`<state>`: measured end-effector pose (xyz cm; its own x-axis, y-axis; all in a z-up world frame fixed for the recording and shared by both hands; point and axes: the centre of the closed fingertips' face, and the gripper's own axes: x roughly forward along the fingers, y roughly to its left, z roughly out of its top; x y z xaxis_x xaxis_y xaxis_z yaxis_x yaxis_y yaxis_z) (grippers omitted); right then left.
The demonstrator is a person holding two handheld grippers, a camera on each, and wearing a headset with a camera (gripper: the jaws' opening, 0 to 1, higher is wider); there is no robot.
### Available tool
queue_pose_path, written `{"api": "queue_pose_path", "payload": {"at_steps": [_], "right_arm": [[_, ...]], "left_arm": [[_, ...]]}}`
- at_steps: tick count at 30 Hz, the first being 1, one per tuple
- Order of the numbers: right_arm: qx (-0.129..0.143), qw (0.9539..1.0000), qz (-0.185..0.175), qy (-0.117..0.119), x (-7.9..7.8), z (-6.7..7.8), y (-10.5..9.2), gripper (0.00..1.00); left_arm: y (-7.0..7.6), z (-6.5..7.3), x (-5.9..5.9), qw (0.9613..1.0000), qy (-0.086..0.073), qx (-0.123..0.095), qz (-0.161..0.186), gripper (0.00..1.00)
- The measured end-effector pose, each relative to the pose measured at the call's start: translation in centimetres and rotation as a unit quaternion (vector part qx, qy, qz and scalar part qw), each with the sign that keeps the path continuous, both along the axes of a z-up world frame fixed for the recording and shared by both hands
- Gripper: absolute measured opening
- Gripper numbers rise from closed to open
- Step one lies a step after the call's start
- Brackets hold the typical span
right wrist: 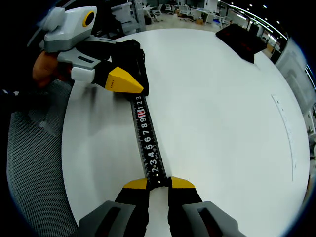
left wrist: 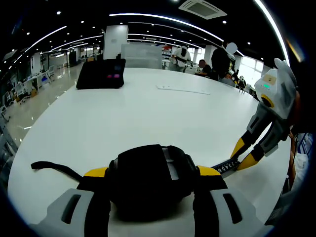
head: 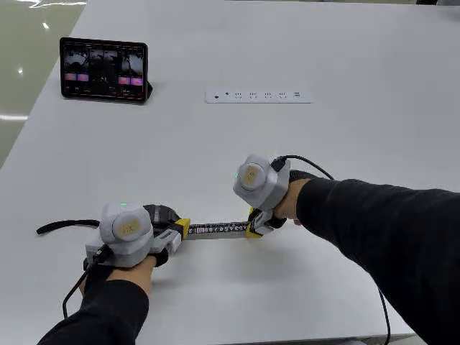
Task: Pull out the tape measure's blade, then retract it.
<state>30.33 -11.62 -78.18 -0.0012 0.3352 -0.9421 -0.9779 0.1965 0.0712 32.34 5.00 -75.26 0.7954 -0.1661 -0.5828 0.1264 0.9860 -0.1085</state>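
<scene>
Below, labelled parts as seen from the head view and the two gripper views:

- Left tongs (head: 175, 231): closed partway around the black tape measure case (left wrist: 150, 180), one yellow-tipped jaw on each side of its body. The case sits between the jaws, low on the white counter (head: 287, 50) near its front edge.
- Right tongs (right wrist: 158, 183): drawn almost together, pinching the free end of the blade (right wrist: 148, 143). The yellow tips meet over the lowest printed numbers.
- Blade: pulled out of the case and spanning the gap between the two tongs, printed face up, flat and close over the counter. Its long axis runs from the case at the person's left to the right tongs at the person's right, roughly along the counter's front edge. The numbers rise toward the case.
- Wrist strap (head: 65, 226): black, trailing on the counter away from the case, on the side opposite the blade.
- Tablet (head: 105, 69) and power strip (head: 259, 95): well apart from the tongs, farther back on the counter.
</scene>
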Motion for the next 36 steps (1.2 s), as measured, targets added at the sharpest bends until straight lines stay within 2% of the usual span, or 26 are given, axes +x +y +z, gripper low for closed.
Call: {"api": "queue_pose_path", "payload": {"at_steps": [36], "right_arm": [[-0.004, 0.9999, -0.003, -0.009, 0.2, -0.1, 2.3, 0.10]], "left_arm": [[-0.1, -0.2, 0.1, 0.9999, 0.006, -0.012, -0.002, 0.65]]}}
